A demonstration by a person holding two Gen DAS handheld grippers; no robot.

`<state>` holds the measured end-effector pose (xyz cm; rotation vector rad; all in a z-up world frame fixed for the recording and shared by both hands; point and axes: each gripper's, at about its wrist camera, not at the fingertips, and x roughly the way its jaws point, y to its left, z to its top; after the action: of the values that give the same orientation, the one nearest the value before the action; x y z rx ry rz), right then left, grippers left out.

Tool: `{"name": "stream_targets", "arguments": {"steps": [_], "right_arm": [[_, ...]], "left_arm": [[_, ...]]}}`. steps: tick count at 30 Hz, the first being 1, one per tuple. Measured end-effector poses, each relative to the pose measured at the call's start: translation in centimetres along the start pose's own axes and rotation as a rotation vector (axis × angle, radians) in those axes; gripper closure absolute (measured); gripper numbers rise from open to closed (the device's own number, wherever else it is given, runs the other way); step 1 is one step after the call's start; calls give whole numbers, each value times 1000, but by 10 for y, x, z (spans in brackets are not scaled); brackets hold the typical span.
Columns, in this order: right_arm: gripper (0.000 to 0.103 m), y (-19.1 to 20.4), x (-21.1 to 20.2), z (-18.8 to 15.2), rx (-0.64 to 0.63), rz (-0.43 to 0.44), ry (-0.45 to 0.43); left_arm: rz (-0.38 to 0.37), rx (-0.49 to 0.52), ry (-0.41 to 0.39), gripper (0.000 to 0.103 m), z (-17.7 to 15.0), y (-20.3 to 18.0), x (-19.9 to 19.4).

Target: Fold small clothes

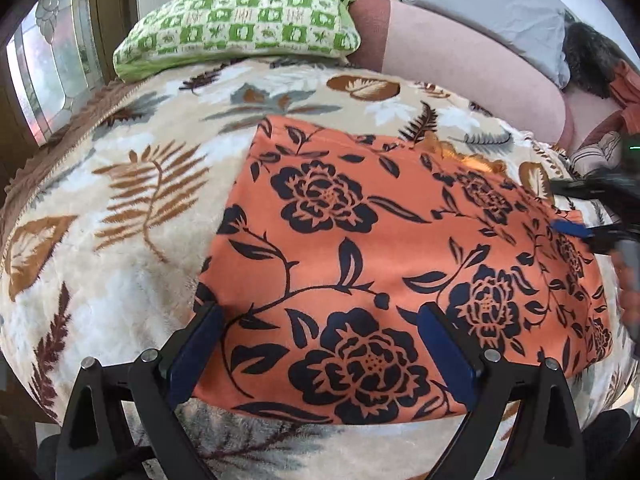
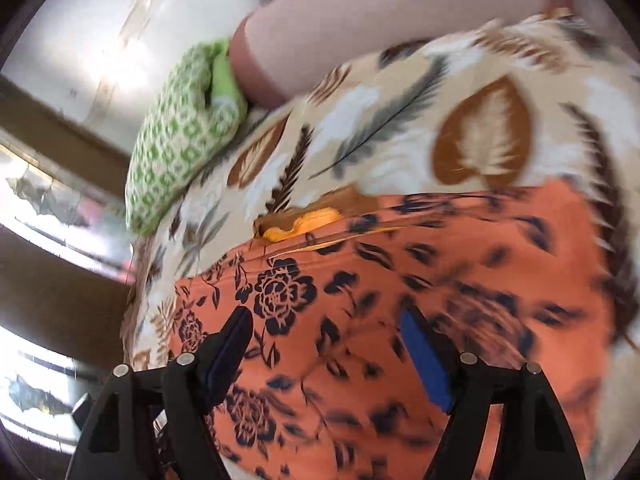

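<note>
An orange garment with a dark navy flower print (image 1: 384,248) lies flat as a rough rectangle on a leaf-patterned blanket (image 1: 120,200). My left gripper (image 1: 320,312) is open over the garment's near left edge, empty, its blue pads wide apart. My right gripper (image 2: 328,320) is open above the garment (image 2: 400,280), empty; it also shows at the right edge of the left wrist view (image 1: 588,216), over the garment's far right corner. A yellow-orange inner layer (image 2: 304,224) peeks out at the garment's far edge. The right wrist view is blurred.
A green and white patterned pillow (image 1: 244,20) lies at the head of the bed, also in the right wrist view (image 2: 176,148). A pink bolster (image 1: 472,64) and a grey pillow (image 1: 492,4) lie behind. A window (image 1: 48,56) is on the left.
</note>
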<state>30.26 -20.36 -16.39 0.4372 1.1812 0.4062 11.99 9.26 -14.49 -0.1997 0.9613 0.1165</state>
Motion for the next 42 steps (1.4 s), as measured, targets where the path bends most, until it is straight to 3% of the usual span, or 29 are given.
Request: {"name": "stream_targets", "arguments": {"steps": [1, 4, 9, 12, 15, 19, 21, 26, 28, 33, 37, 39, 42], "right_arm": [[24, -9, 6, 3, 29, -31, 26], [24, -15, 9, 17, 141, -6, -37], [23, 11, -19, -7, 36, 60, -79], [16, -19, 0, -17, 74, -47, 15], [18, -14, -23, -27, 95, -20, -50], [18, 10, -61, -64, -5, 18, -97], [18, 10, -70, -98, -1, 45, -91], [17, -34, -42, -136, 65, 53, 0], [17, -39, -53, -136, 148, 95, -49], [17, -14, -105, -158, 53, 140, -190], [17, -66, -106, -192, 279, 141, -157], [17, -97, -110, -204, 388, 102, -179], [17, -128, -121, -205, 502, 111, -233]], "left_arm": [[0, -2, 7, 6, 0, 0, 2], [1, -1, 4, 6, 1, 2, -2], [9, -9, 1, 6, -1, 0, -6], [3, -4, 3, 6, -3, -2, -16], [10, 15, -40, 6, -5, -3, -36], [-1, -1, -45, 6, -7, -3, -49], [-2, 9, -46, 6, -9, -6, -53], [-30, 22, -24, 6, -17, -16, -58], [-36, 37, -31, 6, -20, -20, -64], [-14, 26, -37, 6, -22, -24, -66], [11, 55, -45, 6, -22, -34, -64], [14, 63, -43, 6, -21, -38, -63], [17, 72, -36, 6, -19, -43, -59]]}}
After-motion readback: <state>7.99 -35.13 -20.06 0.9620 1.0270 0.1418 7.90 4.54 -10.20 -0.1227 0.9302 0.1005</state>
